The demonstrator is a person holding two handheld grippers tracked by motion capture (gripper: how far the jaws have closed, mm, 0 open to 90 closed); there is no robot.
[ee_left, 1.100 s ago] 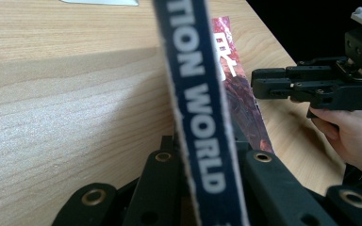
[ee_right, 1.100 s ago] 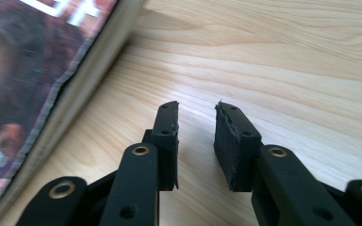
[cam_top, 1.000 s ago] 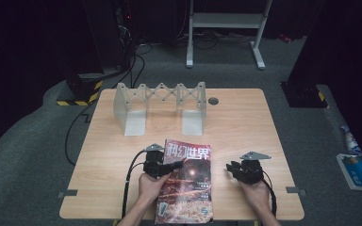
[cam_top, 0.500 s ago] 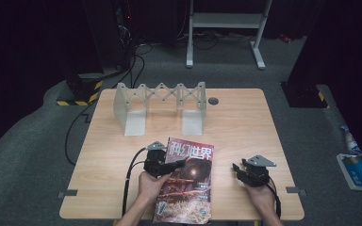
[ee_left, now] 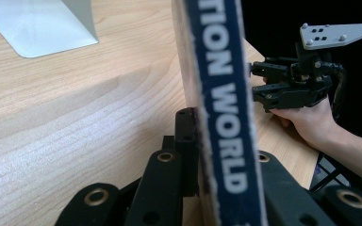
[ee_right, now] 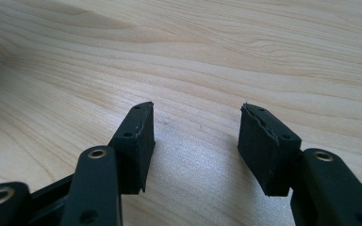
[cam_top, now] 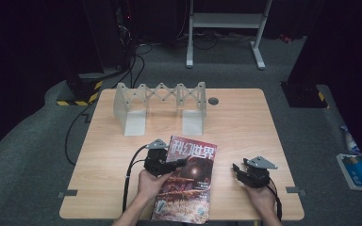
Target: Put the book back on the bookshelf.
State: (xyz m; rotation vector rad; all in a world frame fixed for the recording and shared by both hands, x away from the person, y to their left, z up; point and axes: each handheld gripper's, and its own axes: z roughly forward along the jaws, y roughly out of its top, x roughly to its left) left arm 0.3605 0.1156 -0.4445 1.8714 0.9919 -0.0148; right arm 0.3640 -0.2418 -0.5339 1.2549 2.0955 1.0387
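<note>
While my left tongs (cam_top: pixel 183 162) clamp the magazine (cam_top: pixel 187 181) at its spine edge above the tabletop (cam_top: pixel 245 122), my right tongs (cam_top: pixel 237 170) rest released nearby; next, carrying it toward the rack (cam_top: pixel 159 106) requires a steady grip.

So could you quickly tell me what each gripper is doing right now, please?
Left gripper: closed on the magazine, gripping it at its spine edge.
Right gripper: open, holding nothing, just above the table.

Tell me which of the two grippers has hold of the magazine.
The left gripper: its jaws are clamped on the magazine at its spine edge. The right gripper sits apart over bare table, jaws open and empty.
</note>
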